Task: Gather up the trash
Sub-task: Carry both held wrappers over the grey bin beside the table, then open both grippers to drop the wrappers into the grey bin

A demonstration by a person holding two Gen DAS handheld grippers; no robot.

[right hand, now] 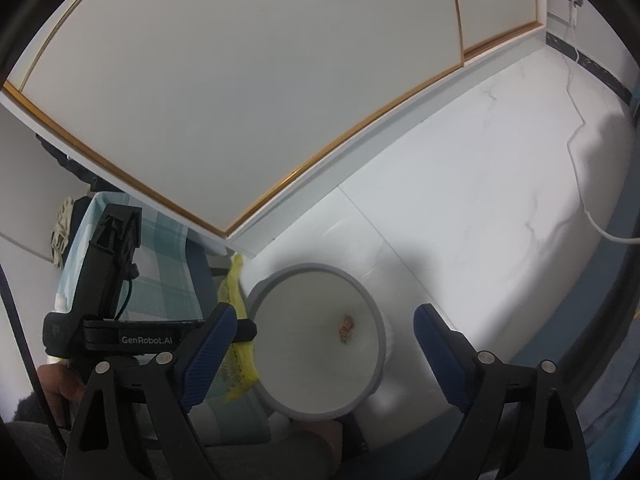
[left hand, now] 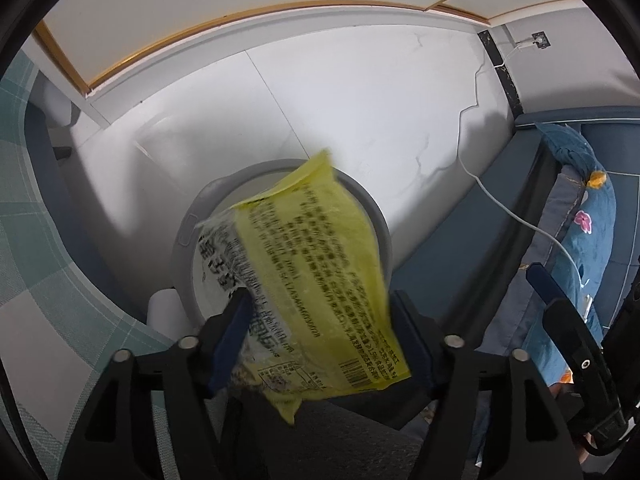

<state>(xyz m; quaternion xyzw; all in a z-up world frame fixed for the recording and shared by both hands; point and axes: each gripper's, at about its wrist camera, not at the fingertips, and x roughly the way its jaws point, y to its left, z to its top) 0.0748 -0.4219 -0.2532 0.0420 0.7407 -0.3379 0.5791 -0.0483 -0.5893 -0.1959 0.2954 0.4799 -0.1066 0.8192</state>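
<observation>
Left claw (left hand: 320, 320) is standing released, pads off the yellow wrapper (left hand: 316, 264) sitting loose between them at frame centre, long axis slanting up toward the grey bin (left hand: 188, 236) directly behind. Right claw (right hand: 324, 360) is gaping empty, framing the bin mouth.

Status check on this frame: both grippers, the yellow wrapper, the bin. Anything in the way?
Left gripper open, yellow wrapper loose between jaws, over the grey bin. Right gripper open, empty. Bin mouth unobstructed, one small scrap inside.
</observation>
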